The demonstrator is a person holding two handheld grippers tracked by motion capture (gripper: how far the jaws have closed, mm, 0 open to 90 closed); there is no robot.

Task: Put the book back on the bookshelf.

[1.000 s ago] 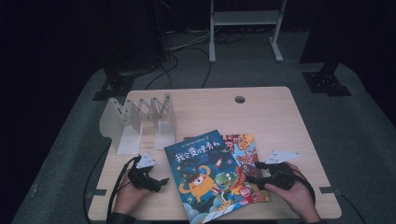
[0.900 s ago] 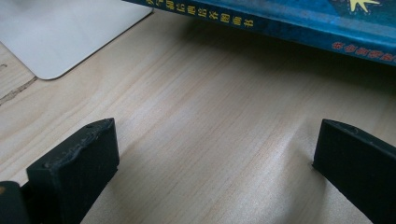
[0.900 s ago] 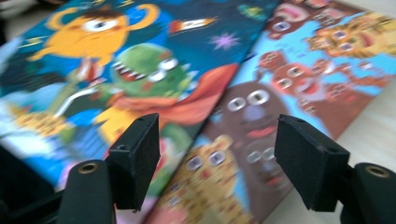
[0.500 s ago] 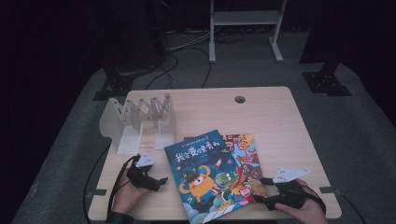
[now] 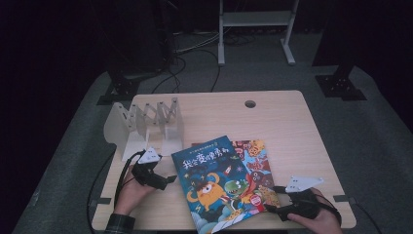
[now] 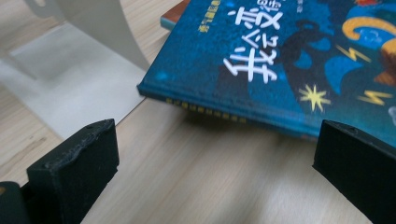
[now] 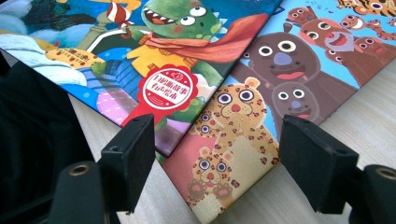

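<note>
Your right gripper (image 5: pixel 273 210) sits at the near right corner of the animal book (image 7: pixel 261 121), which lies flat on the table (image 5: pixel 292 126) half under the blue book (image 5: pixel 214 183); its jaws have just been opening and now stand apart on either side of that corner, not pressing it. Both books lie with their long sides running away from you and leaning a bit left, and your left gripper (image 6: pixel 210 186) is wide open with nothing in it, just beside the blue book's left edge near the white book rack (image 5: pixel 146 124). A second ago your right hand was higher up, over the animal book's right side; now it has slid back to the near edge.
</note>
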